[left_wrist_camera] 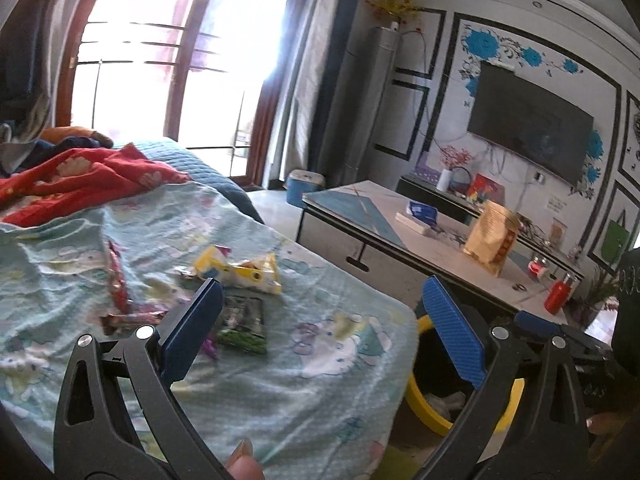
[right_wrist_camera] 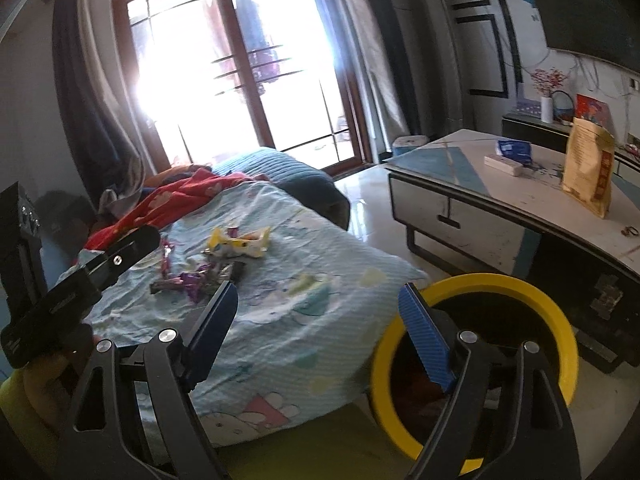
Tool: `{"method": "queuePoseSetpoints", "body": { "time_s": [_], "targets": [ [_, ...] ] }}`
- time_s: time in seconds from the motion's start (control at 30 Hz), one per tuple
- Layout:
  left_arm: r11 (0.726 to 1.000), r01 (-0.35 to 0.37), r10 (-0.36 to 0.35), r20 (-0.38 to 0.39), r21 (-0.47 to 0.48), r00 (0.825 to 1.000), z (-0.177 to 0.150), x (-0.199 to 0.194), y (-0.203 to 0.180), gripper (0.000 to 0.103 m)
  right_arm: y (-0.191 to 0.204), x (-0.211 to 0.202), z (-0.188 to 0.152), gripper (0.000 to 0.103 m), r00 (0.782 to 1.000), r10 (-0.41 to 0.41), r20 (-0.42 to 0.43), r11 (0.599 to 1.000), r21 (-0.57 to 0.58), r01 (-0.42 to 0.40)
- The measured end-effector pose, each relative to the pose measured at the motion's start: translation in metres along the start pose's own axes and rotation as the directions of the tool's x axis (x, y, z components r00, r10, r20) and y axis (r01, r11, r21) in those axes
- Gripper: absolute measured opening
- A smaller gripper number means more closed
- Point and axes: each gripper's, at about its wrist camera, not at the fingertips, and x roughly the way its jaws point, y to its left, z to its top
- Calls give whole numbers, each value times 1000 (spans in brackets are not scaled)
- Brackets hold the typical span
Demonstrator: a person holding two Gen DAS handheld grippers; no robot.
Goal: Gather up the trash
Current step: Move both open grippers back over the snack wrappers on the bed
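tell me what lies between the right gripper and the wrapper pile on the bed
Only bare light-blue cartoon bedsheet lies between the open right gripper and the wrapper pile; the right wrist view shows it.

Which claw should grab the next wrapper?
Probably the left claw: it is open with the green wrapper just beyond its finger. The right claw, also open, sits nearer the yellow-rimmed bin.

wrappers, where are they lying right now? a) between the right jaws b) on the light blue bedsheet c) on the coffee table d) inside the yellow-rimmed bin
b: the wrappers lie scattered on the light blue bedsheet, apart from the yellow-rimmed bin on the floor beside it.
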Motion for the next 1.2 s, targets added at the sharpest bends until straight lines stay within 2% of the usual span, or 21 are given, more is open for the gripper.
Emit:
{"method": "queuePoseSetpoints", "body": {
  "time_s": [0.7,0.93,1.2],
  "targets": [
    [981,-150,156,39,-119,987,14,-12,78,92,67,55,10,80,992,112,-55,990,-85,-116],
    [962,-219,223,5,-164,975,10,-8,112,92,87,82,12,80,987,134,-91,983,-111,-144],
    [927,-287,270,-102,-241,958,-2,0,161,92,92,126,12,78,979,134,-153,985,-91,-148]
  ]
}}
